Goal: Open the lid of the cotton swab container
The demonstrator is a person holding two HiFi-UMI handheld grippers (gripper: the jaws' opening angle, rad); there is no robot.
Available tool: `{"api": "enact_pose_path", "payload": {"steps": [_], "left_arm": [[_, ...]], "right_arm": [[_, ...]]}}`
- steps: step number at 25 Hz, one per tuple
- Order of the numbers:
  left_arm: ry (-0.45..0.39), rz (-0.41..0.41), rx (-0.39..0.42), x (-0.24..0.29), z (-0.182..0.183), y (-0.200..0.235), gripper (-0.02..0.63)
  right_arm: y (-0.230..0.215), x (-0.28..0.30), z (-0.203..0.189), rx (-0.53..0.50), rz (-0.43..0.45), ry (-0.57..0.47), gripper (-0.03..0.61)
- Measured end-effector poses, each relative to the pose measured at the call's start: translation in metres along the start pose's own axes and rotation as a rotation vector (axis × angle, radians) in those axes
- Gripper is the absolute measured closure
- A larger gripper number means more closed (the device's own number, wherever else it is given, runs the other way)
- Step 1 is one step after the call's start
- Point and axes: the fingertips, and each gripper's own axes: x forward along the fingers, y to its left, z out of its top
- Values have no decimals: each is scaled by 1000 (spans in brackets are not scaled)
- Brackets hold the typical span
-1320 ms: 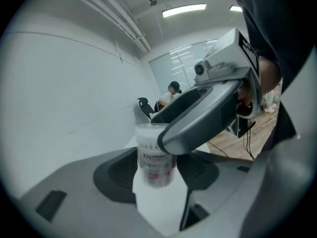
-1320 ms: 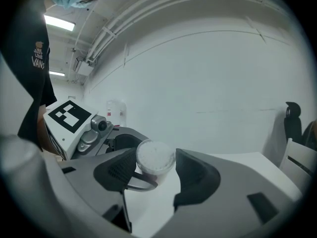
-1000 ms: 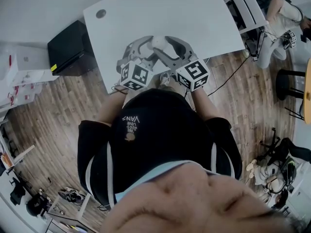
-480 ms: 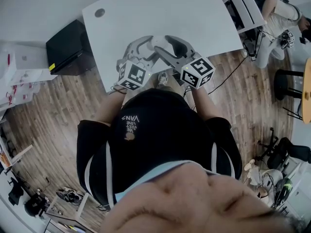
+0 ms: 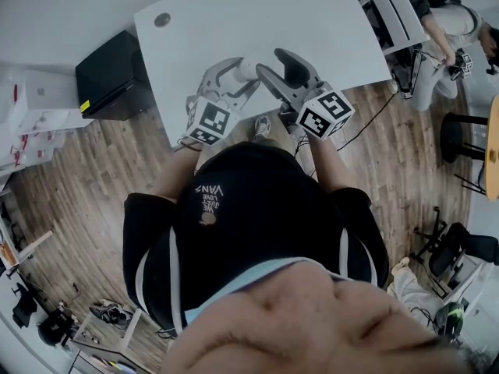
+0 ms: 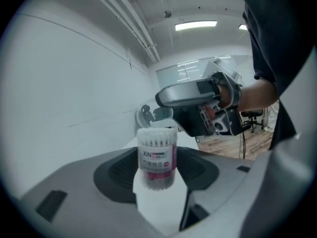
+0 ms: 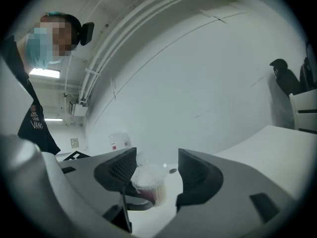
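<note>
Right gripper (image 5: 273, 62) pulls off toward 3 o'clock, jaws spread, empty. My left gripper (image 6: 157, 170) pinches the cotton swab container (image 6: 157, 152) upright. Lid probably freed; I cannot confirm.

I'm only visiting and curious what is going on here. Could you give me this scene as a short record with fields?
setting: white table, a person standing at it
left gripper: shut on the cotton swab container, round its body
right gripper: apart from the container, jaws partly apart
lid: perhaps the faint clear shape between the right jaws; cannot tell whether it is on or off
</note>
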Motion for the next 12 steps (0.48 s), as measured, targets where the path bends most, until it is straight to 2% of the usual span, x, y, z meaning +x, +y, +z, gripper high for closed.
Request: {"api": "enact_pose_path", "payload": {"steps": [12], "left_arm": [[-24,-5,-31,-4,1,-2,364]], "right_arm": [[-40,-19,13,-58,-159,-21,325]]}}
